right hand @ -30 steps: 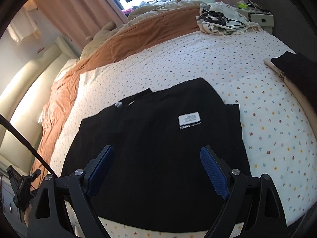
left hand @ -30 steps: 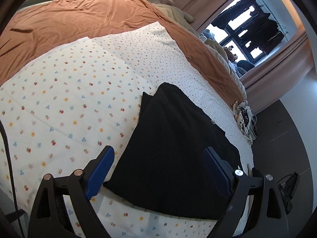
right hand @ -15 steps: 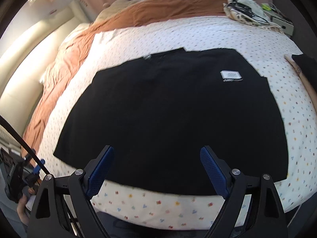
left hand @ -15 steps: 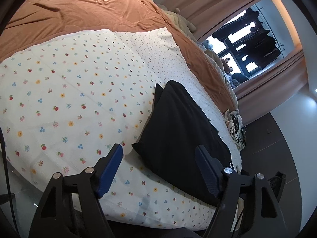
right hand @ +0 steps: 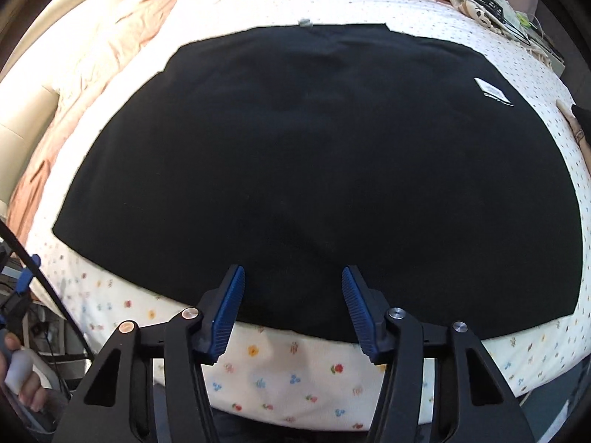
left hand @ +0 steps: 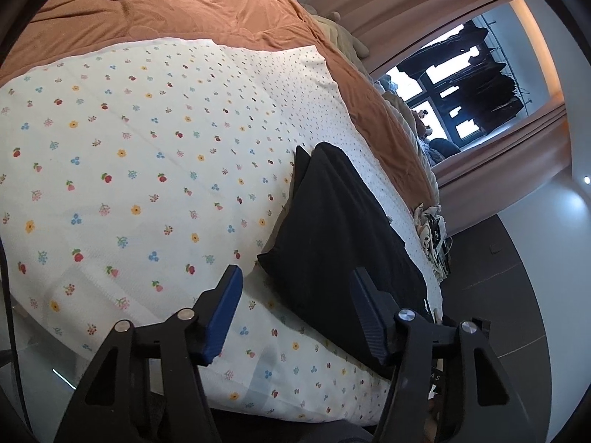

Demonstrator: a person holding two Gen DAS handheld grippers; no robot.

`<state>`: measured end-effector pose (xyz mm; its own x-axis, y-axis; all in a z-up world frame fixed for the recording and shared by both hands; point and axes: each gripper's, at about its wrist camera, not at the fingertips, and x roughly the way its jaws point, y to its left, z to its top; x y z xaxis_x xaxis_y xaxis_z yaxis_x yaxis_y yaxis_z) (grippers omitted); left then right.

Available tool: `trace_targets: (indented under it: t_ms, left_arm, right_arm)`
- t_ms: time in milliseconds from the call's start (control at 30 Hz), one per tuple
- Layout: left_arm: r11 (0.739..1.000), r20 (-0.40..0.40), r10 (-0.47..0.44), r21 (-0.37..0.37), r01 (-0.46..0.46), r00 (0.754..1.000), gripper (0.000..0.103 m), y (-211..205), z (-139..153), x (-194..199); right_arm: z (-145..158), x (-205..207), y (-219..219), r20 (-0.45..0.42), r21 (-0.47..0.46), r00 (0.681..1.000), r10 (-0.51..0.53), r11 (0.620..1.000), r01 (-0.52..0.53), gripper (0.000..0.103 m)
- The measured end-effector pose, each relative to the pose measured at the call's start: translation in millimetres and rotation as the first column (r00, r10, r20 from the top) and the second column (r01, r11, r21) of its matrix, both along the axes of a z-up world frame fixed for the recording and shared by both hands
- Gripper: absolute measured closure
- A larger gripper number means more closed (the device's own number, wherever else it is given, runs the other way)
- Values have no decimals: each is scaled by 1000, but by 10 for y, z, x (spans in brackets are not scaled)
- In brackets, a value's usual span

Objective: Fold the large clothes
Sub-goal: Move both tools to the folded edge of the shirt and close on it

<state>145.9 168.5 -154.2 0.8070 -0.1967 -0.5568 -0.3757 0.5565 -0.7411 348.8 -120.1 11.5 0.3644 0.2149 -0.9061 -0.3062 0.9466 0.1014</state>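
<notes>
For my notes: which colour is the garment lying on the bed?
Black garment, seen best in the right wrist view.

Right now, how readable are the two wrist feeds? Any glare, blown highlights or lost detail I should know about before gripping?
Left wrist view: sharp; the window is blown out, and the fisheye bows the flowered sheet. Right wrist view: the black garment reads as one flat dark mass with its folds barely visible, the bedding at upper left is washed out pale, and the white label stays clear.
</notes>
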Motion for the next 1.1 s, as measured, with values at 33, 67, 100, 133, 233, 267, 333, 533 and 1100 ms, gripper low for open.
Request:
trace_targets:
  t_ms: [33,67,100,133,233,267,333,533,1100]
  left_arm:
    - [1000,-5,-3,-7,3,1000,44,5,-26,45]
    - [1000,-11,-4,-13,4,1000,44,5,-52,79]
    - [1000,-24,-7,-21,7,1000,44,5,-87,122]
    - [999,-34,-12,-32,11,999,44,2,-121,166]
    - [998,-65,-30,-50,26,997,44,-34,-220,288]
    - [998,-76,-32,-56,28,997,44,-42,-256,336]
    - [998,-90,-35,-60,30,995,44,-50,-305,413]
    - [994,-118,-47,-104,35,992,46,-22,-450,701]
    - [987,-126,-43,-160,23,991,60,-73,-511,1074]
  right_arm:
    - [-14,67,6,0,-6,1000,-8,1000,8,54]
    - [-35,132,9,-3,-11,1000,-20,1000,20,56]
    - [-59,174,70,-7,-17,999,-32,999,32,56]
    - [-81,242,87,-9,-20,999,-41,999,41,57]
    - [-123,398,183,1,-30,999,-48,998,48,57]
    - [-123,458,218,15,-36,999,-49,998,50,57]
    - [-137,574,232,21,-48,997,-68,996,69,57]
    - [-206,974,267,38,-41,996,-85,995,87,57]
    - [-605,2087,478,72,-41,993,-92,995,95,62]
